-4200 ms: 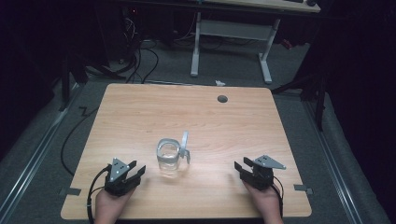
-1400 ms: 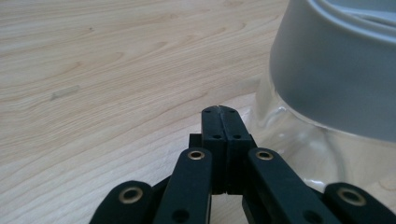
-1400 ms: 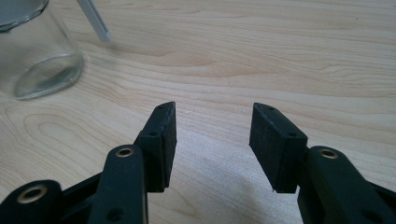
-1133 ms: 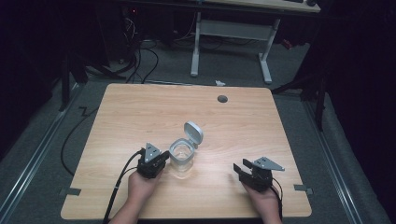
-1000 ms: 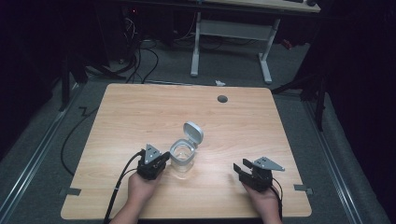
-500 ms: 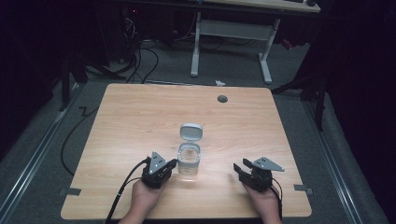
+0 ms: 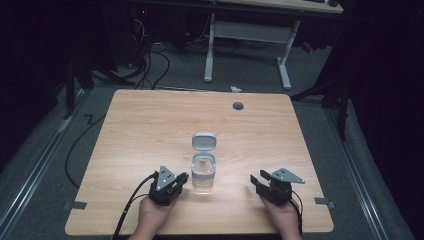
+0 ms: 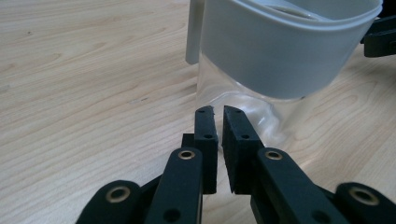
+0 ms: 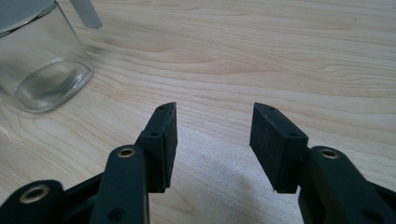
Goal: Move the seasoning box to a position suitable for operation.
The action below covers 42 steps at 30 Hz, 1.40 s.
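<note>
A clear glass jar (image 7: 203, 172) with a grey collar stands upright near the table's front middle, its grey flip lid (image 7: 204, 141) swung open toward the far side. My left gripper (image 7: 182, 177) lies just left of the jar. In the left gripper view its jaws (image 8: 218, 112) are nearly together with nothing between them, tips close to the glass base of the jar (image 8: 280, 51). My right gripper (image 7: 256, 181) rests to the jar's right, apart from it. In the right gripper view it (image 9: 212, 116) is open over bare wood, with the jar (image 9: 42, 60) at upper left.
The wooden table (image 7: 150, 130) has a round cable hole (image 7: 238, 105) near its far edge. Beyond it stands a white desk frame (image 7: 245, 45). Cables (image 7: 82, 137) trail on the floor at left. Tape marks (image 7: 321, 202) sit at the front corners.
The left gripper drew back slightly toward the person and came off the jar's side. The jar turned so its open lid now points straight to the far side. The right gripper stayed put.
</note>
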Tool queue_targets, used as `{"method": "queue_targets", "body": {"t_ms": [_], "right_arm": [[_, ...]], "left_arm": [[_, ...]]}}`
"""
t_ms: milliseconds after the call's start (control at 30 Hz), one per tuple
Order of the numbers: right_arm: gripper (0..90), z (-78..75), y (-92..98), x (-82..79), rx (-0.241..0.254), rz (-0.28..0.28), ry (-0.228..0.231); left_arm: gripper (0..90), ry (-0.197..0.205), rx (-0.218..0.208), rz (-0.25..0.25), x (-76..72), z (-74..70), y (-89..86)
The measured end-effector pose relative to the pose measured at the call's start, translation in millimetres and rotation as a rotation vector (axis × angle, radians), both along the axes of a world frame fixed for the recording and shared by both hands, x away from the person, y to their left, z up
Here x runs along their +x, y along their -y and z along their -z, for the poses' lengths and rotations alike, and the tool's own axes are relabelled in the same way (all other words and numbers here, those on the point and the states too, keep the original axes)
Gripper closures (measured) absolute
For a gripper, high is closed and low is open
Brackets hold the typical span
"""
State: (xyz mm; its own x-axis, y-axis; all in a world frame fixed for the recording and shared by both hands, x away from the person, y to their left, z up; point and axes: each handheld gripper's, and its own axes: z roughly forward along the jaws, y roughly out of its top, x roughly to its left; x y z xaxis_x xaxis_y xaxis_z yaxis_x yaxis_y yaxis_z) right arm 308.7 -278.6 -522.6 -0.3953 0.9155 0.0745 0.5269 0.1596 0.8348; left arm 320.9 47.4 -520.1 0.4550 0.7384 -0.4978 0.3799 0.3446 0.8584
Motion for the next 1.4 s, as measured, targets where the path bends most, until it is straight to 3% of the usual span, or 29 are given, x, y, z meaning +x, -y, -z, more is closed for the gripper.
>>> {"method": "queue_targets", "body": {"t_ms": [200,367,700,800,1033,1200,1400], "right_arm": [[56.8,-1.6,-2.0,-1.3,0.010,0.001,0.006],[58.3,-3.1,-5.8,-2.2,-0.002,-0.009,0.016],[60.0,-16.9,-27.7,-4.5,0.025,-0.076,0.056],[63.2,-19.7,-35.0,3.3,0.045,-0.090,0.059],[74.9,-26.2,-57.7,26.9,0.021,-0.114,0.062],[89.8,-36.9,-70.0,44.5,0.018,-0.111,0.074],[89.9,-51.0,-84.6,66.8,0.012,-0.107,0.082]], "left_arm": [[82.1,-0.005,-0.005,0.015,-13.6,1.8,-3.3],[78.5,-0.014,-0.014,0.063,-23.0,5.2,1.6],[81.7,-0.016,-0.017,0.124,-24.5,10.2,20.4],[85.0,-0.019,-0.012,0.136,-23.6,9.9,24.7],[88.6,-0.005,-0.025,0.128,-21.4,11.1,30.7],[89.1,-0.006,-0.035,0.124,-20.8,11.5,29.6],[89.0,-0.016,-0.055,0.123,-19.4,10.9,27.4]]}}
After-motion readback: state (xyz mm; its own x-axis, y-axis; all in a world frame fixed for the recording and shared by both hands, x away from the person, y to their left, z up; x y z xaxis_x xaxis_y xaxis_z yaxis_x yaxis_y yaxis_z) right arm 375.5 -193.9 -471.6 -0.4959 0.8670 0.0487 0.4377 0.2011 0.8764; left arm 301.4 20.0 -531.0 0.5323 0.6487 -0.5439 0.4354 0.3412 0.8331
